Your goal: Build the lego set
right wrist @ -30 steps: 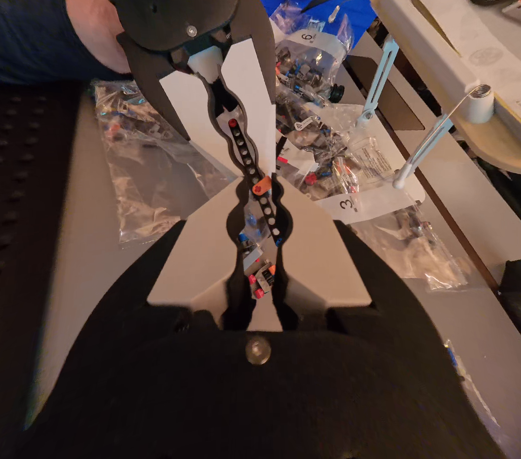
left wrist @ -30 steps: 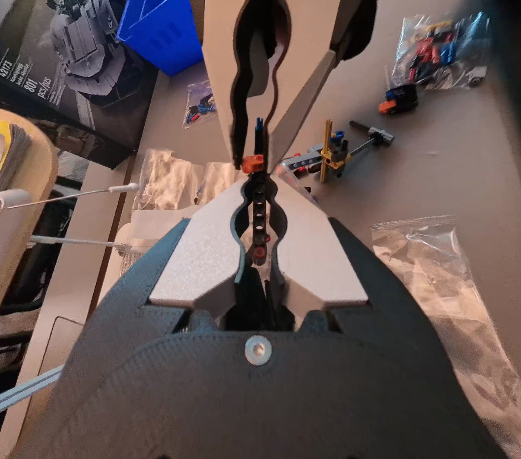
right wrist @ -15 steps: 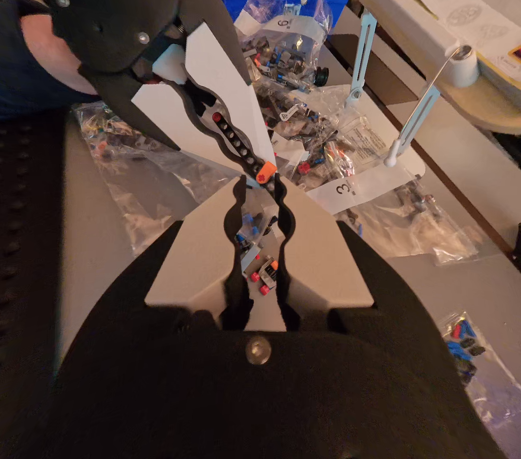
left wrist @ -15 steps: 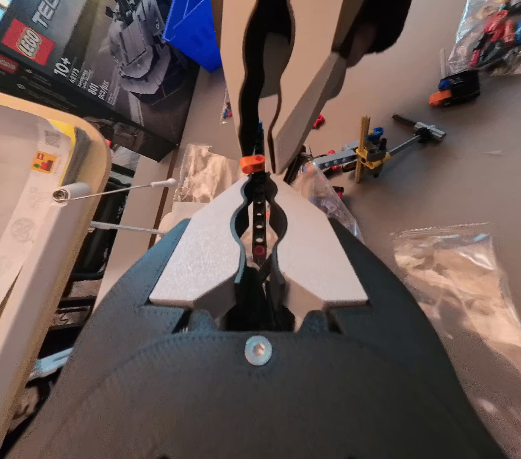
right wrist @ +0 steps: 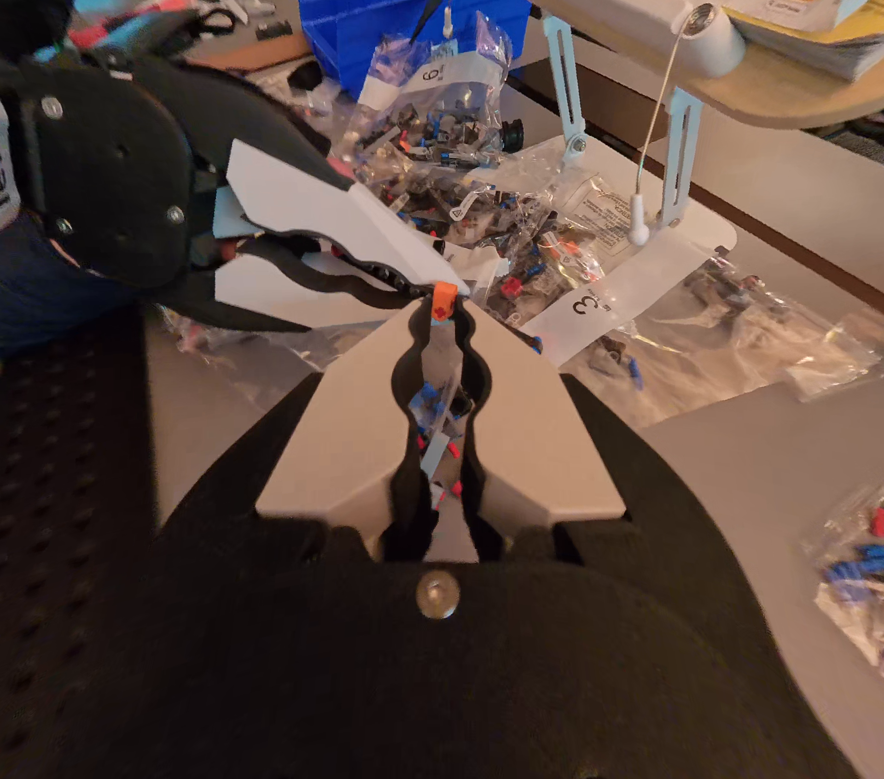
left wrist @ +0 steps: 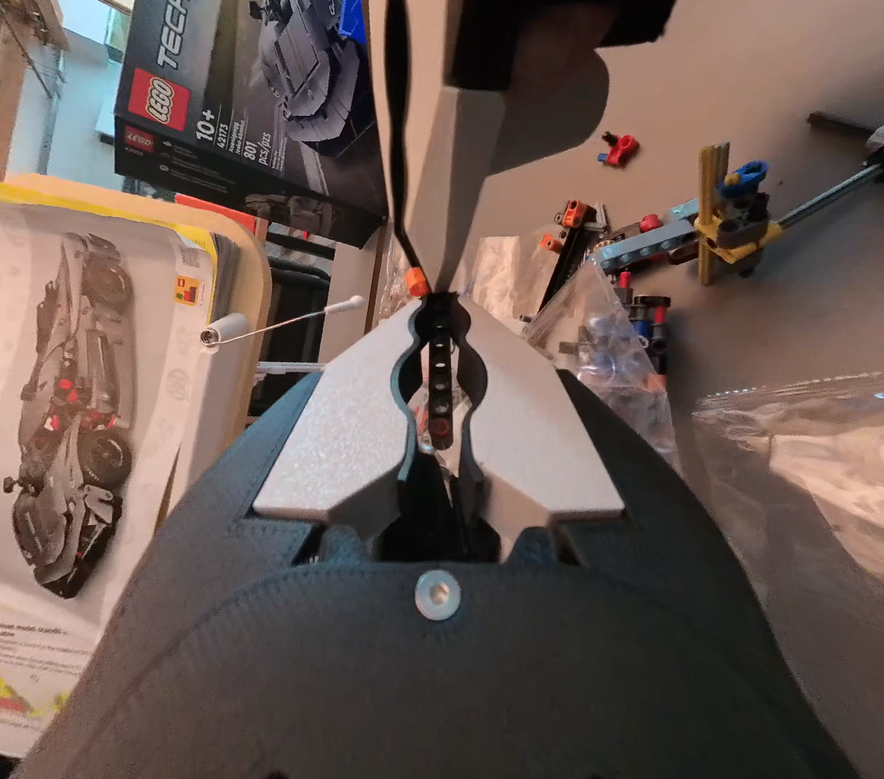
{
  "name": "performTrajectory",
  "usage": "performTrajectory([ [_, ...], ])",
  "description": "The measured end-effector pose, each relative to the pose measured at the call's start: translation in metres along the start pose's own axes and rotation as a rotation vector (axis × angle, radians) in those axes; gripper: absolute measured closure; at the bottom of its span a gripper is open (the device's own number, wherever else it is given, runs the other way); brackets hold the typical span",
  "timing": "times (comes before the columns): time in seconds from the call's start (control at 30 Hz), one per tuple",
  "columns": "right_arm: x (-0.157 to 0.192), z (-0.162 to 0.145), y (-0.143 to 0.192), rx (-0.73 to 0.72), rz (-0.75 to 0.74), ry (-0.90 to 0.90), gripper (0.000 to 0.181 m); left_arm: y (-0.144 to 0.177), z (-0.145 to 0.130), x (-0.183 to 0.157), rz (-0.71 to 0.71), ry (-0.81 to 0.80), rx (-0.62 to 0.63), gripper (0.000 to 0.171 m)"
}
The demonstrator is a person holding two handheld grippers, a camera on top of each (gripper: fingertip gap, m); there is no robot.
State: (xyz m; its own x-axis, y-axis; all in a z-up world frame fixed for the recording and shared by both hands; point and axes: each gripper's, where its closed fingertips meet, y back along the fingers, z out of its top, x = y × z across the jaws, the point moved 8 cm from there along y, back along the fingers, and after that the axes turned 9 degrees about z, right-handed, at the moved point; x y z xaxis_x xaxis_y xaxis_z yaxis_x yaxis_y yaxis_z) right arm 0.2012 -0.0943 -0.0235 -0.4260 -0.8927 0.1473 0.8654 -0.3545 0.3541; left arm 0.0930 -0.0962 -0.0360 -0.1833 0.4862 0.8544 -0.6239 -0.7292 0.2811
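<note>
My left gripper is shut on a black beam with holes, which runs back between its fingers. An orange connector sits at the beam's far end, just past the fingertips. My right gripper is shut on that orange connector, tip to tip with the left gripper, which reaches in from the left. The beam shows only as a dark strip between the left fingers. In the left wrist view the right gripper comes down from above. Both are held above the table.
The set's box and an instruction booklet on a stand are at the left. A partial assembly with a yellow axle and loose parts lie on the table. Numbered parts bags, a blue bin and the stand's legs lie ahead. My left and right fingertips are right by each other.
Both grippers have turned while staying tip to tip. The beam no longer runs between the right fingers; only the orange connector is there. The left view has swung towards the booklet.
</note>
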Motion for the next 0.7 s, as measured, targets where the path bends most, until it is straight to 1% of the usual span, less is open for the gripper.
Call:
performTrajectory([
  [0.07,-0.002,-0.001,0.000,-0.005,-0.004,-0.022,0.175,-0.002,0.002,-0.002,0.014,-0.025,0.017,0.165],
  [0.2,0.000,0.000,-0.001,0.033,-0.077,0.042,0.176,-0.006,0.003,-0.004,0.037,-0.028,0.046,0.165],
  [0.3,0.002,0.000,-0.003,0.090,-0.141,0.101,0.177,-0.009,0.002,-0.005,0.013,0.008,0.073,0.165],
  [0.4,0.003,-0.001,-0.004,0.129,-0.159,0.113,0.177,-0.014,-0.002,-0.005,-0.045,0.075,0.082,0.165],
  [0.43,0.003,-0.001,-0.003,0.136,-0.161,0.122,0.177,-0.015,-0.002,-0.005,-0.054,0.076,0.088,0.164],
  [0.57,0.007,0.002,0.001,0.130,-0.129,0.140,0.177,-0.011,-0.001,-0.001,-0.084,0.126,0.059,0.163],
  [0.63,0.012,0.003,0.003,0.170,-0.140,0.235,0.178,-0.011,-0.001,-0.001,-0.111,0.165,0.034,0.164],
  [0.7,0.016,0.005,0.004,0.169,-0.151,0.274,0.178,-0.009,-0.001,0.002,-0.122,0.183,0.024,0.164],
])
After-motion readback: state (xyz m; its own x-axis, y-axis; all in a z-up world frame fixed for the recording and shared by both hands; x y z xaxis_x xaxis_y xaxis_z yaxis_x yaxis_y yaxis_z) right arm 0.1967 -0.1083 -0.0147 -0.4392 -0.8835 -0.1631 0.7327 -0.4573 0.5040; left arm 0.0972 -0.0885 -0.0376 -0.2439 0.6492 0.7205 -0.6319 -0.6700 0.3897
